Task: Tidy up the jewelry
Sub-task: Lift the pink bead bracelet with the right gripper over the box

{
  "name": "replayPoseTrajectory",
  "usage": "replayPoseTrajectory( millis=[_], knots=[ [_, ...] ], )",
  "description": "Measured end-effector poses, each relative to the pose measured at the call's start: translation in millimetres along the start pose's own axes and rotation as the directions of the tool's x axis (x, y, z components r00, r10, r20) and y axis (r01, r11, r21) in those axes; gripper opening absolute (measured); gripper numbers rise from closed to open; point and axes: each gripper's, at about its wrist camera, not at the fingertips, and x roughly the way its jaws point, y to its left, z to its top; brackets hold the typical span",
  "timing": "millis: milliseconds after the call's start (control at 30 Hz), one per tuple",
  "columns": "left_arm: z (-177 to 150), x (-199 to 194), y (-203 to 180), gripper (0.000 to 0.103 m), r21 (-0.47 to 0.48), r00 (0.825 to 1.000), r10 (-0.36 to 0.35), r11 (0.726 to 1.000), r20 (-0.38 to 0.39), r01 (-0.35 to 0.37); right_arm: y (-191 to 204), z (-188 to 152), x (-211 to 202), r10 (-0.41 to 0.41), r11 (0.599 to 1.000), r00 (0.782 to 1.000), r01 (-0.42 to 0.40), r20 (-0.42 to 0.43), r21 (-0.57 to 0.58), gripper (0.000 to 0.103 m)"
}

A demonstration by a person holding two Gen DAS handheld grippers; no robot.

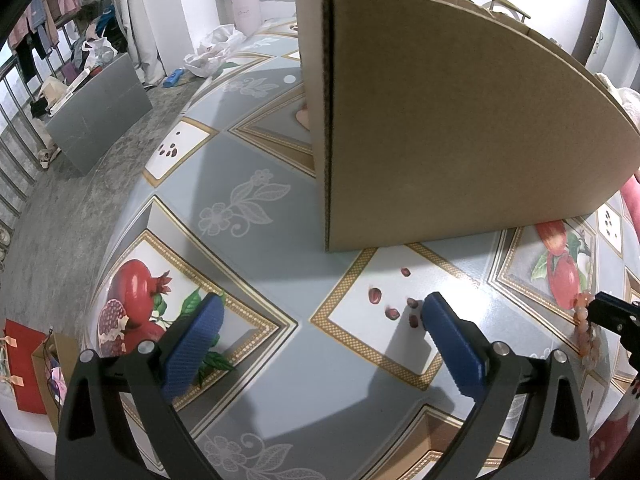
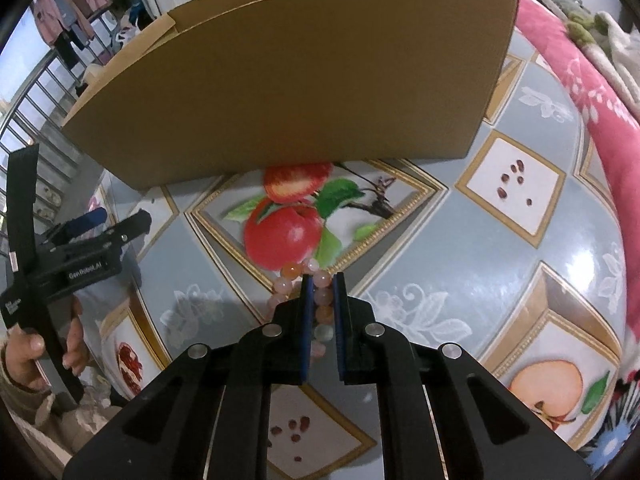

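Now clamped on bead bracelet (image 2: 322, 300): right tool (image 2: 322, 280). Left tool (image 1: 320, 312) apart, idle. Risk: beads rolling from pads, snagging cardboard box (image 2: 288, 92) rim at twelve o'clock.

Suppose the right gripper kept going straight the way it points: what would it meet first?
Probably the patterned tablecloth just short of the cardboard box. The right gripper, shut on the bead bracelet, tilts steeply down; depth is uncertain.

A lived-in home: clothes on a rack (image 1: 44, 28) at ten o'clock, a pink floral blanket (image 2: 568, 64) at two, and a fruit-print tablecloth (image 1: 248, 200) covering the table.
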Motion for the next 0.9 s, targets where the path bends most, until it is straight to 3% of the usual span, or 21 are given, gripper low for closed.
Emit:
replayPoseTrajectory(
  millis=[367, 500, 600, 700, 833, 900],
  knots=[
    [4.9, 6.5, 5.6, 0.098, 0.031, 1.0, -0.019, 0.999, 0.002, 0.019, -2.3, 12.9, 15.0, 0.051, 0.998, 0.999, -0.052, 0.019, 0.043, 0.008],
    [-1.8, -5.6, 1.8, 0.097, 0.071, 0.989, -0.137, 0.988, 0.048, 0.133, -11.3, 14.1, 17.2, 0.076, 0.993, 0.997, -0.077, 0.025, 0.085, 0.008],
    [-7.7, -28.2, -10.6, 0.097, 0.152, 0.954, -0.271, 0.956, 0.132, 0.25, -21.9, 14.7, 17.8, 0.091, 0.987, 0.995, -0.095, 0.04, 0.133, 0.008],
    [-12.0, -42.5, -25.1, 0.096, 0.237, 0.918, -0.358, 0.919, 0.17, 0.315, -32.5, 15.3, 19.5, 0.132, 0.974, 0.99, -0.138, 0.048, 0.182, 0.007],
    [-15.7, -49.2, -49.4, 0.081, 0.342, 0.865, -0.483, 0.842, 0.136, 0.417, -47.1, 15.3, 22.0, 0.184, 0.952, 0.981, -0.194, 0.062, 0.236, 0.007],
    [-16.1, -48.5, -61.3, 0.073, 0.377, 0.848, -0.521, 0.808, 0.1, 0.452, -47.5, 10.2, 20.3, 0.192, 0.948, 0.979, -0.203, 0.069, 0.246, 0.007]
  ],
)
